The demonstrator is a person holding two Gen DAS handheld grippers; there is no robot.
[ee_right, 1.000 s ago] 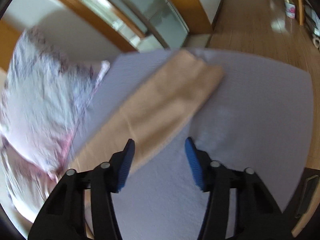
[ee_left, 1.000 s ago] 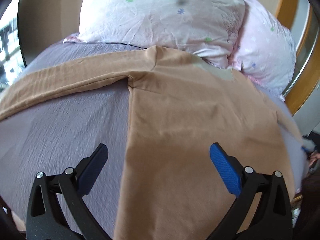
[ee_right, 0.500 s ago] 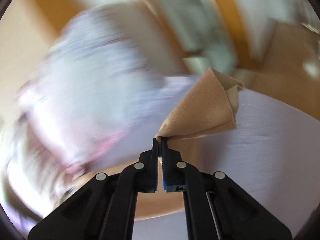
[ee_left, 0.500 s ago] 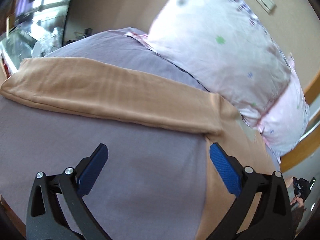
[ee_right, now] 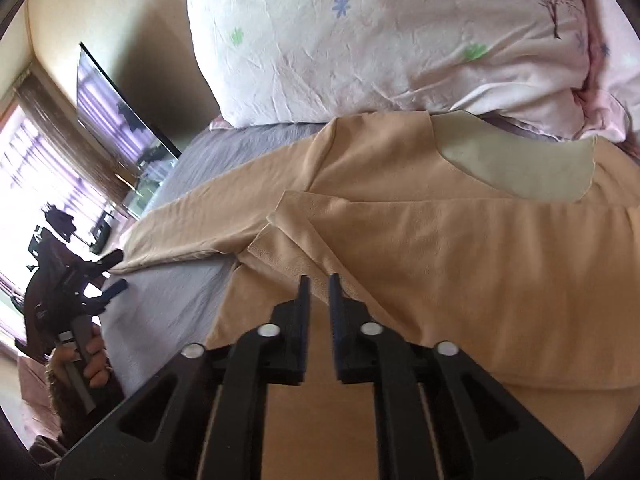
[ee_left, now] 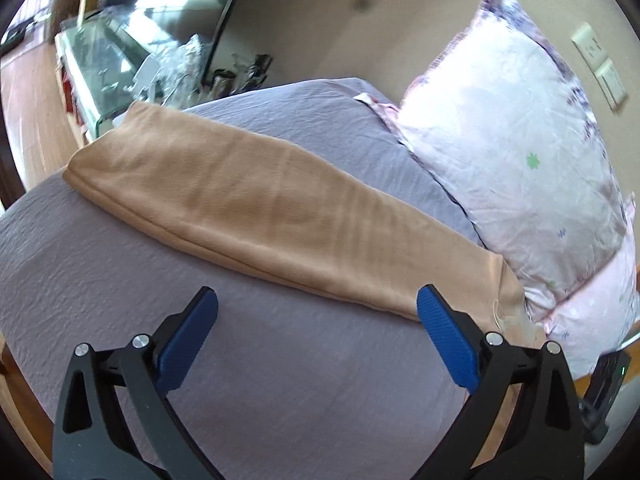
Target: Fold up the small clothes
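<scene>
Left claw (ee_left: 316, 336) hung with its blue pads (ee_left: 188, 340) spread wide, gripping nothing, low in the frame over the grey-purple bed sheet (ee_left: 280, 380). Just beyond the pads, one long sleeve (ee_left: 256, 208) of the tan shirt lay flat on the sheet, running from the upper left of the frame down to the lower right, where it met the floral pillow (ee_left: 512, 168).

Right claw (ee_right: 318, 304) showed only a narrow gap between its fingers — nearly pressed together, yet no cloth sat between the tips. It hovered at bottom centre of its view over the tan shirt (ee_right: 440, 280), whose other sleeve (ee_right: 420, 220) was folded back across the body, the cuff lying just ahead of the tips. The collar (ee_right: 516, 164), with its paler lining, lay in the upper right of the frame against the pillow (ee_right: 380, 40). At the left edge of this view the left claw (ee_right: 114, 276) appeared again — open, held in the person's hand (ee_right: 86, 364).
</scene>
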